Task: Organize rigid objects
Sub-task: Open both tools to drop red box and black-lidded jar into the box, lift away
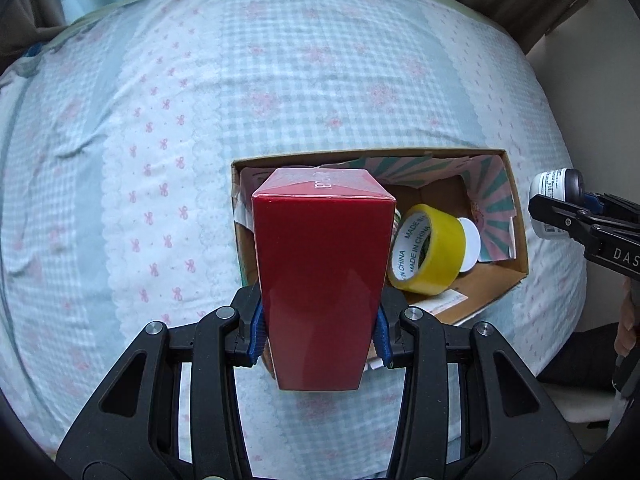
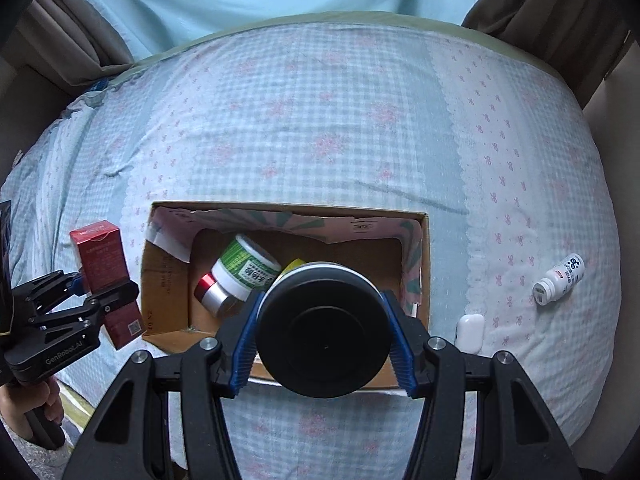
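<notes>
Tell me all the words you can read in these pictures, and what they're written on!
"MADE IN CHINA": repeated inside the core of the yellow tape roll.
"DAS": cut off, on the right tool.
"GenRobot.AI": on the left tool.
Red box: white print and a QR code, too small to read.
Green-labelled jar: characters too blurred.
White bottle on the bedsheet: label too small.

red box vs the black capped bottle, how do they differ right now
The red box is a glossy, flat-sided carton; the black-capped bottle is round with a white label. The box sits in the left gripper, the bottle in the right gripper. Both are held above the cardboard box, not yet inside.
</notes>
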